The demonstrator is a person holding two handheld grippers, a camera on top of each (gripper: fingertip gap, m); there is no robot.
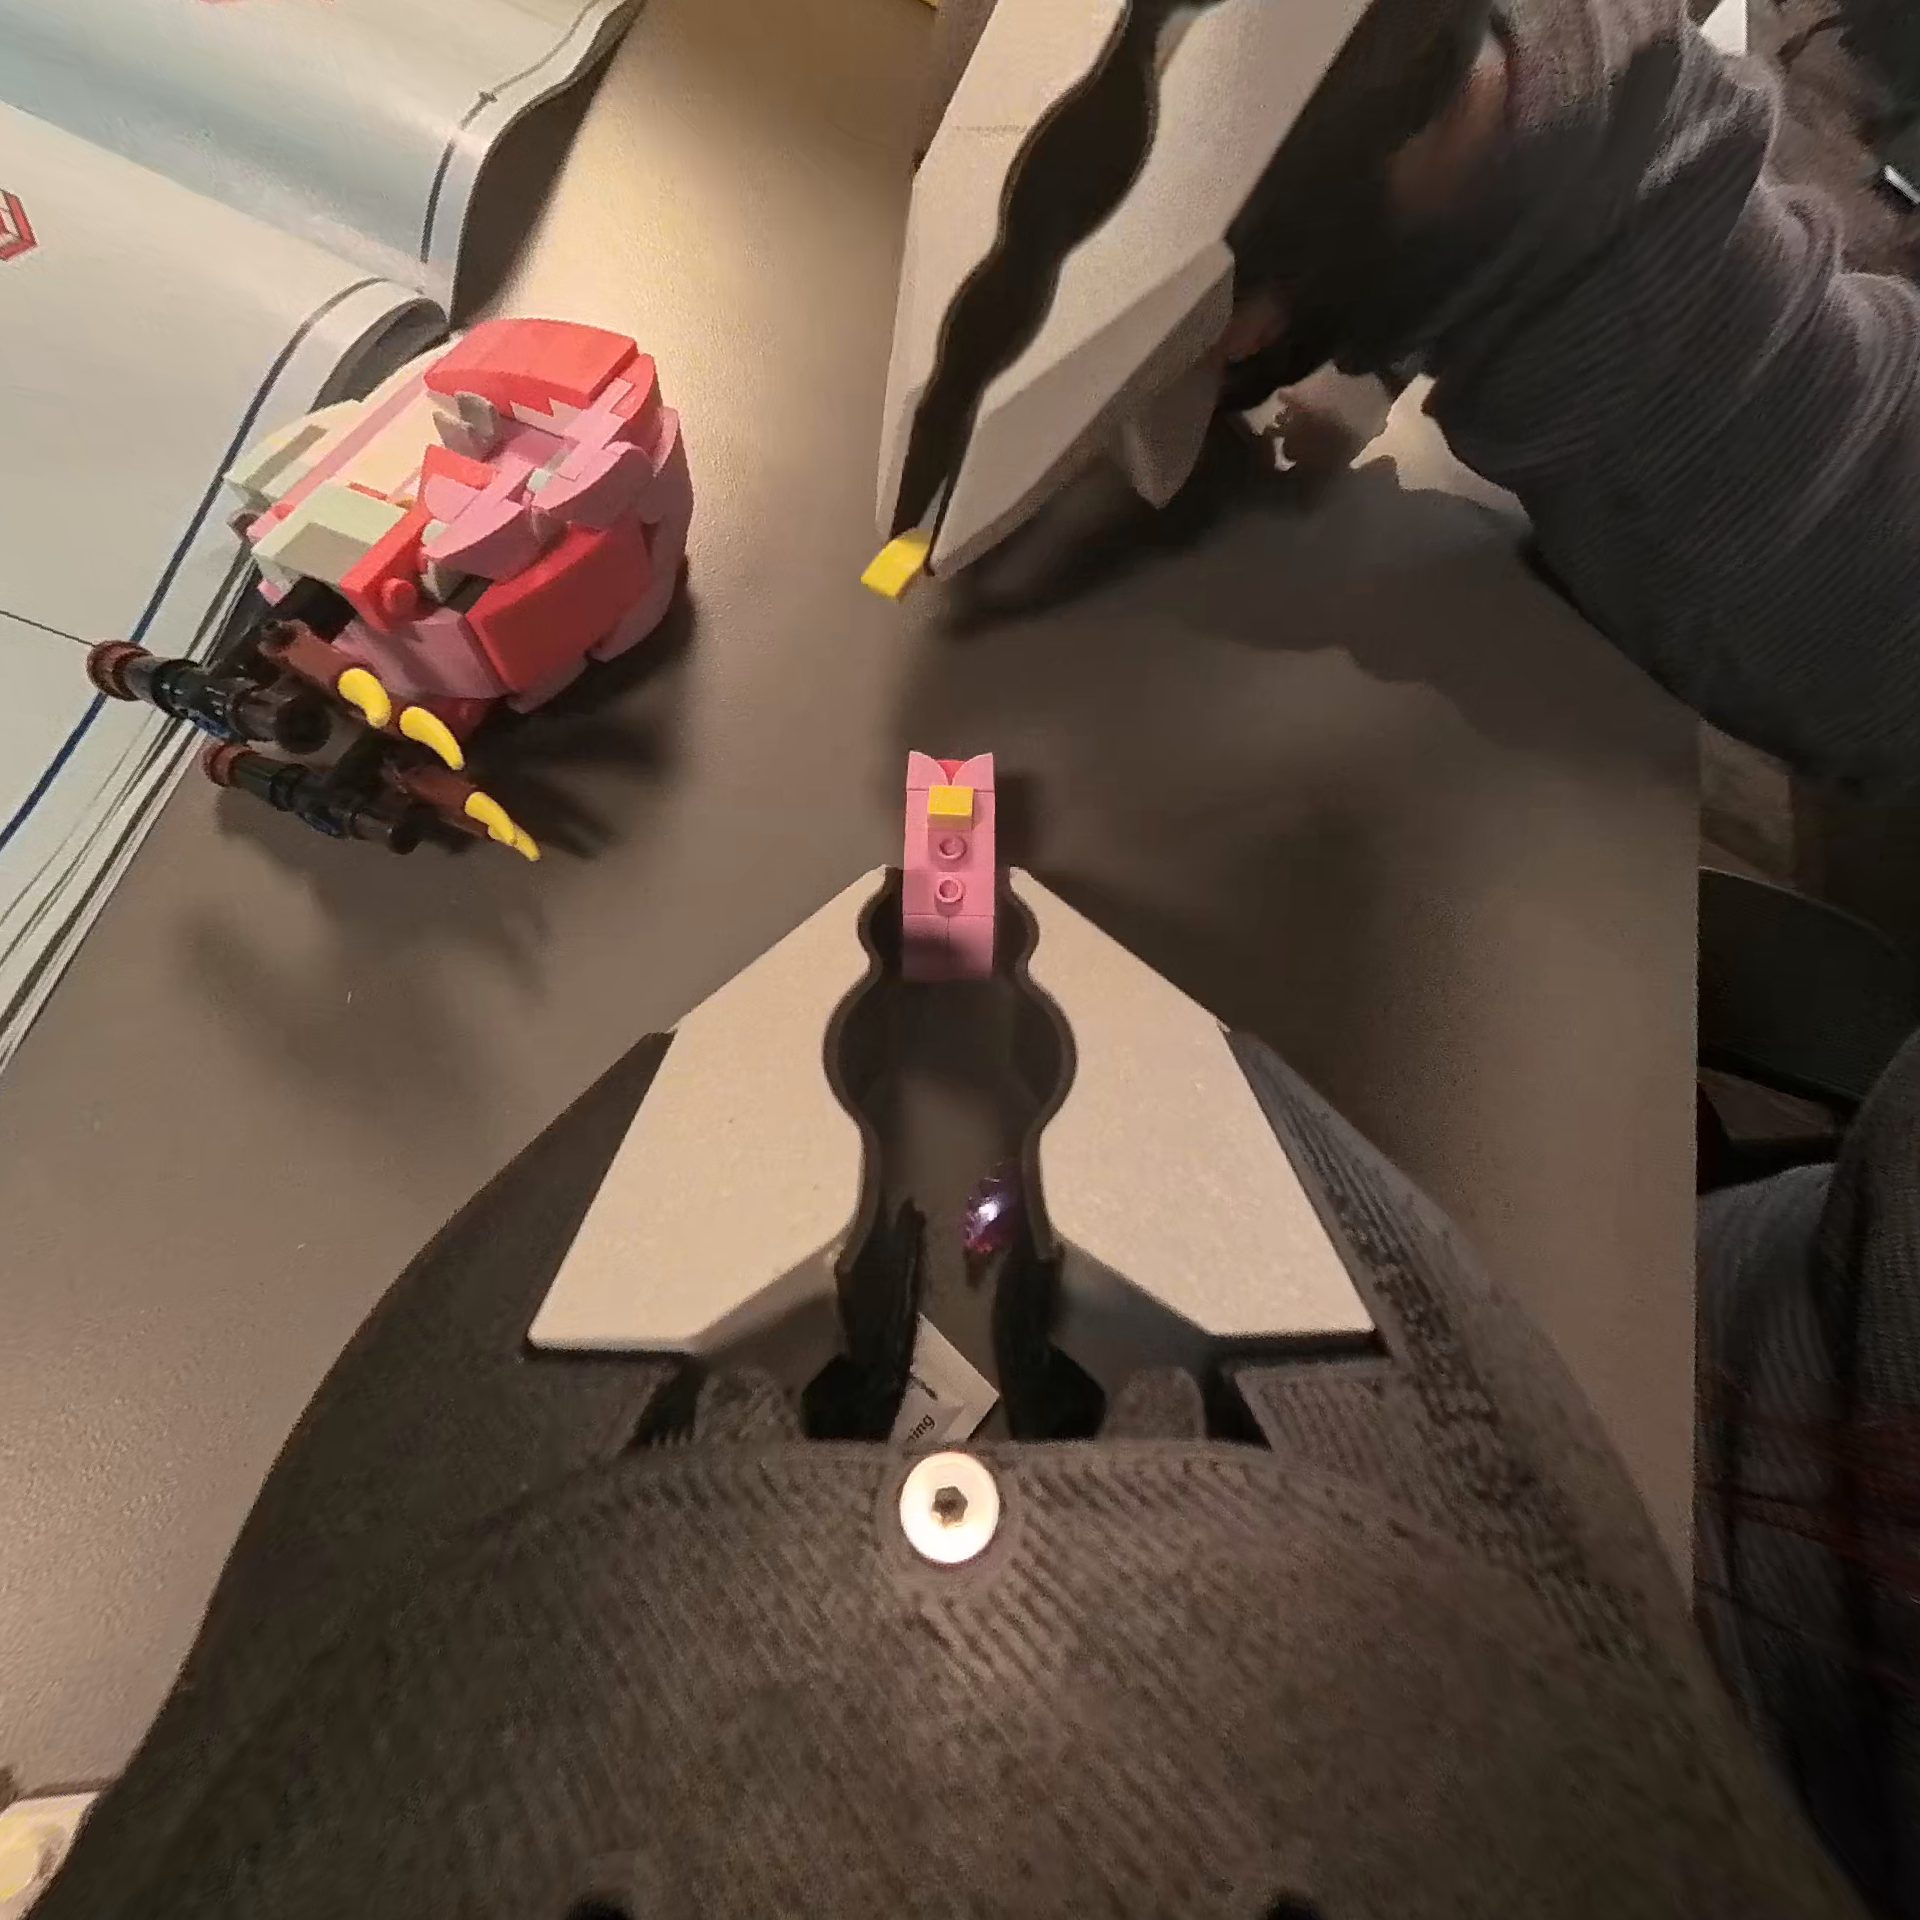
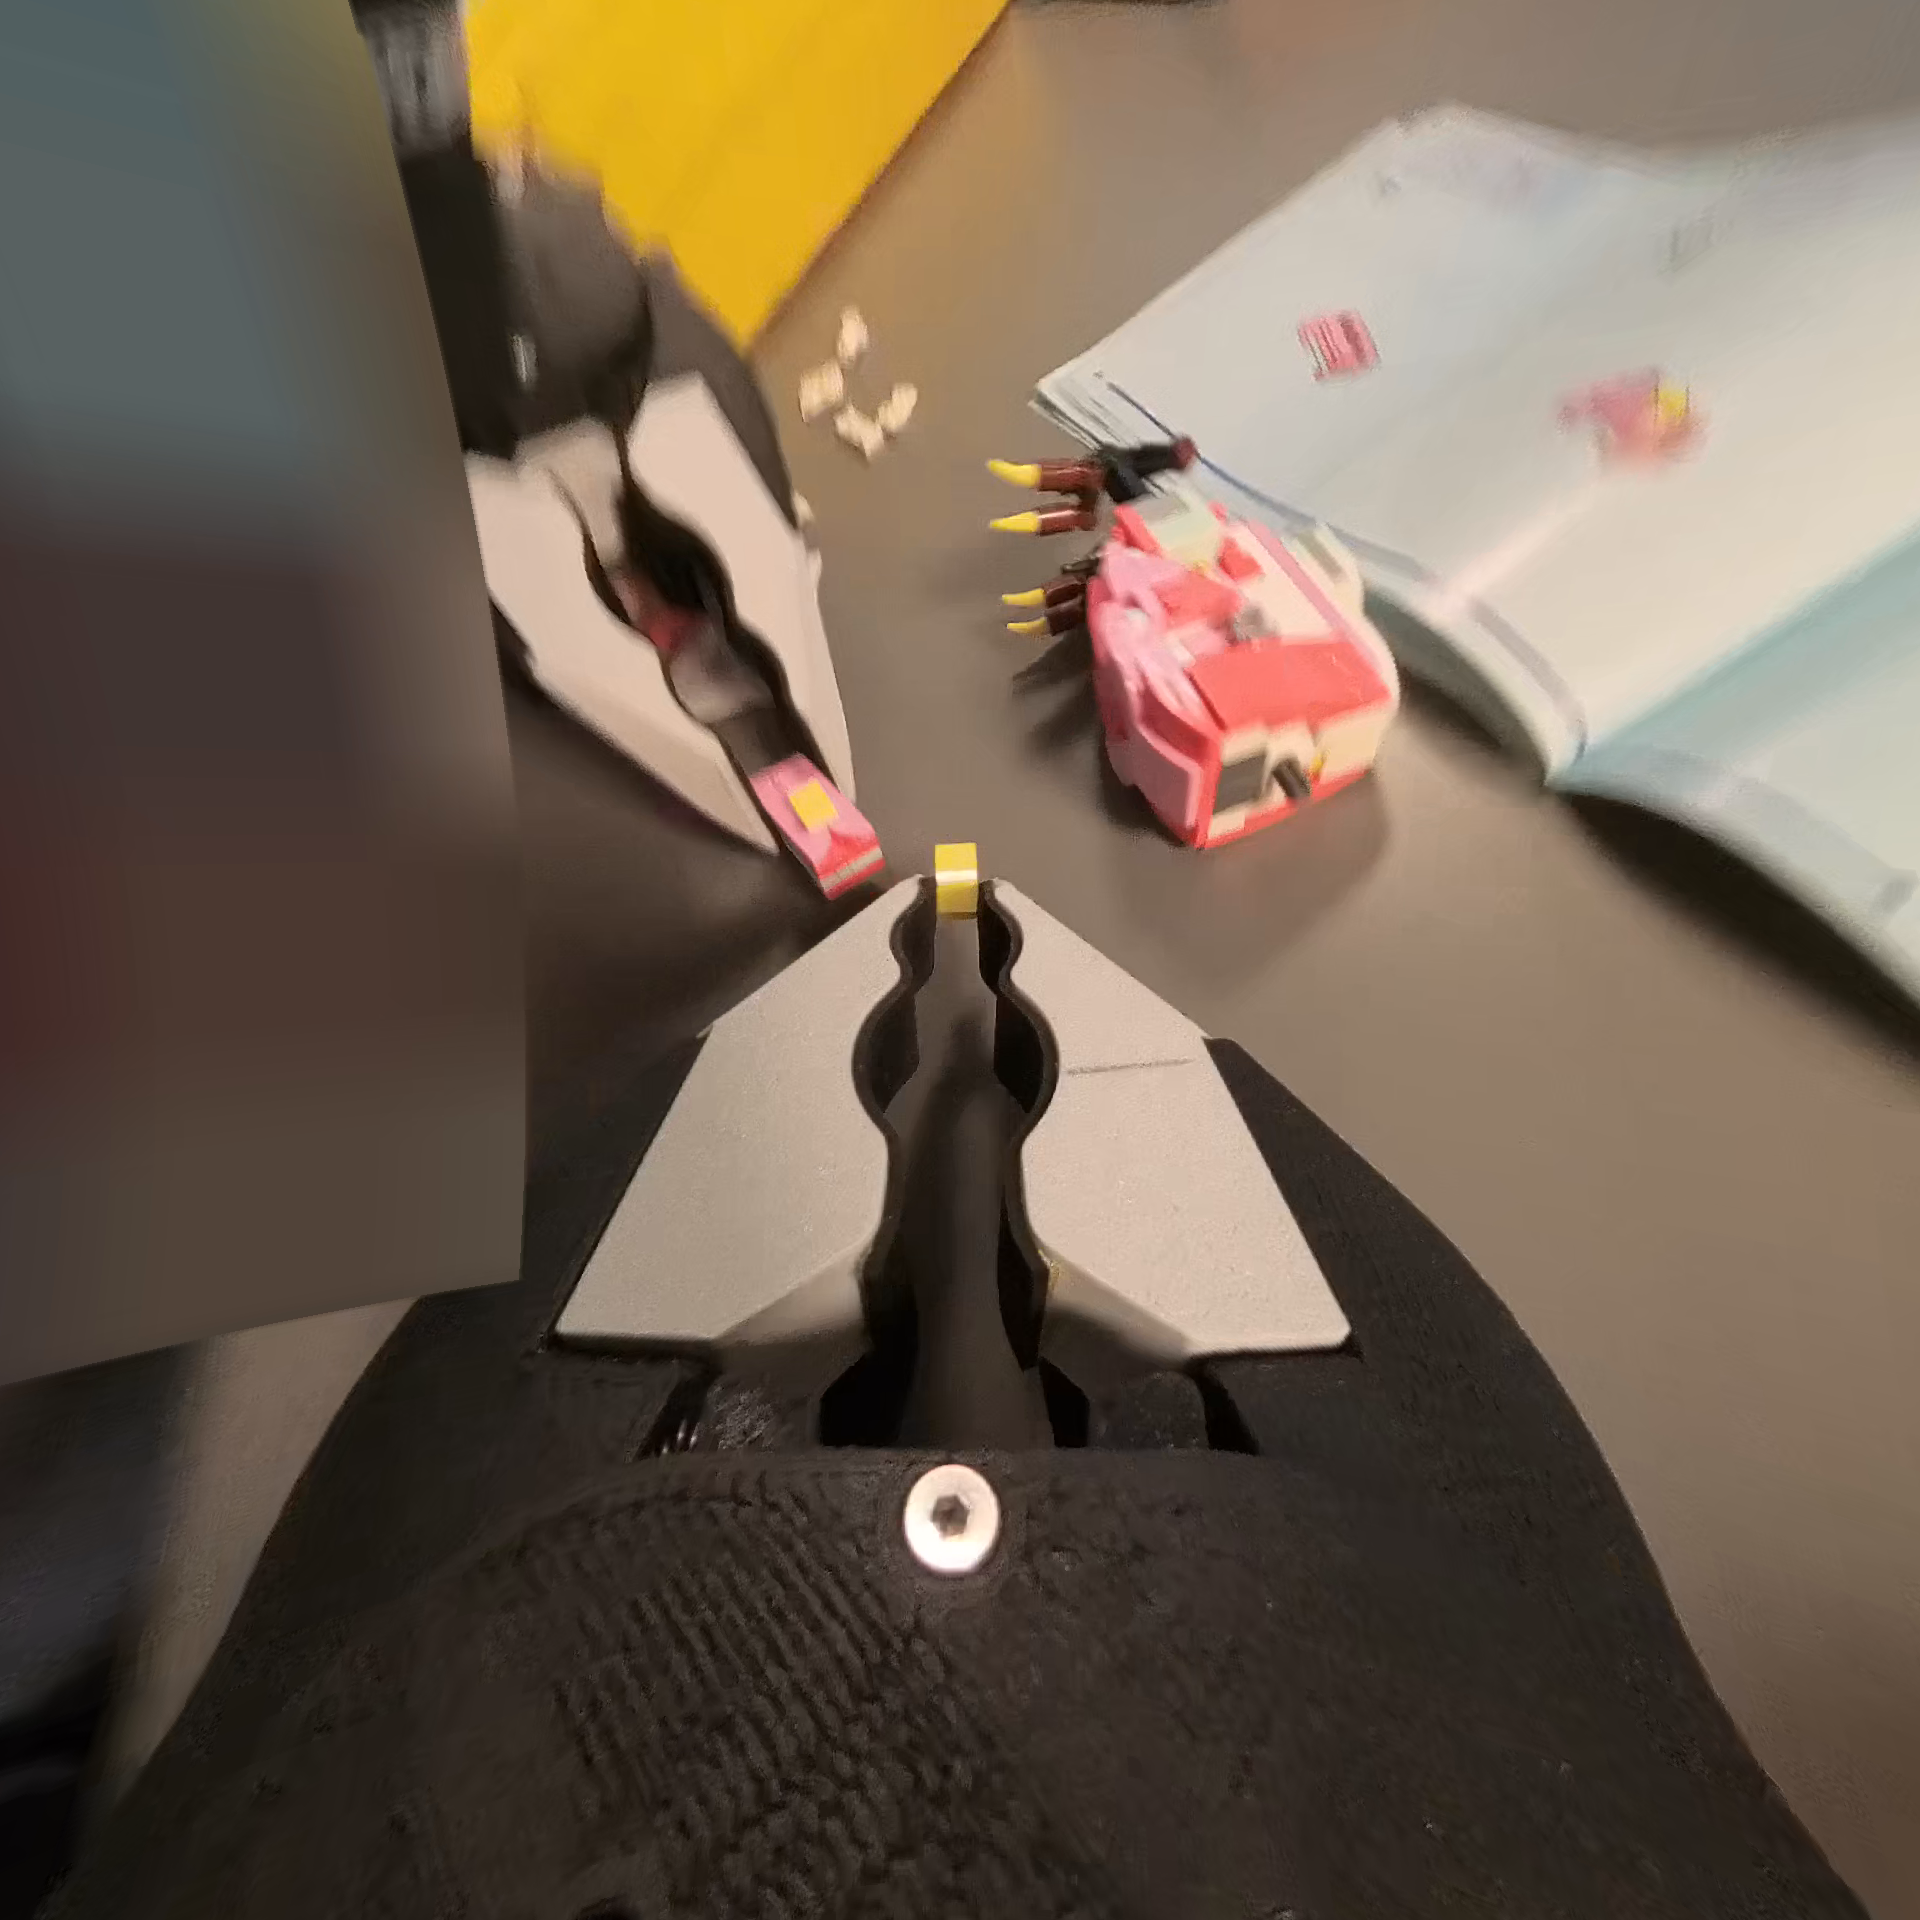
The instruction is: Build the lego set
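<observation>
Left wrist view: the left gripper (image 1: 948,883) is clamped on a narrow pink brick piece (image 1: 948,883), both grey fingertips against its sides; the piece sticks out fwd past the tips, w/ a small yellow tile (image 1: 949,802) on its top and two bare studs just behind it. Table (image 1: 1299,831) is grey-brown. To the left lies a red-and-pink brick model (image 1: 520,520) on its side, dark legs w/ yellow claws (image 1: 431,732) pointing toward the camera; it rests against an open pale-blue booklet (image 1: 156,312). Upper right, the right gripper (image 1: 914,551) comes in from above, pinching a small yellow brick (image 1: 896,566) at its very tips, well apart from the pink piece. A person's grey sleeve (image 1: 1662,416) is behind it. Right wrist view (blurry): the right gripper (image 2: 958,888) is closed on the small yellow brick (image 2: 957,881), tips touching both sides. Just beside it, to the left, the left gripper (image 2: 800,800) holds the pink brick piece (image 2: 821,831), yellow tile (image 2: 808,802) facing up; the two pieces are near, not touching. Farther right sits the red-and-pink brick model (image 2: 1247,686) w/ yellow claws (image 2: 1023,520), next to the booklet (image 2: 1610,468). A few small pale bricks (image 2: 857,390) lie farther back, near a yellow box (image 2: 727,135).
</observation>
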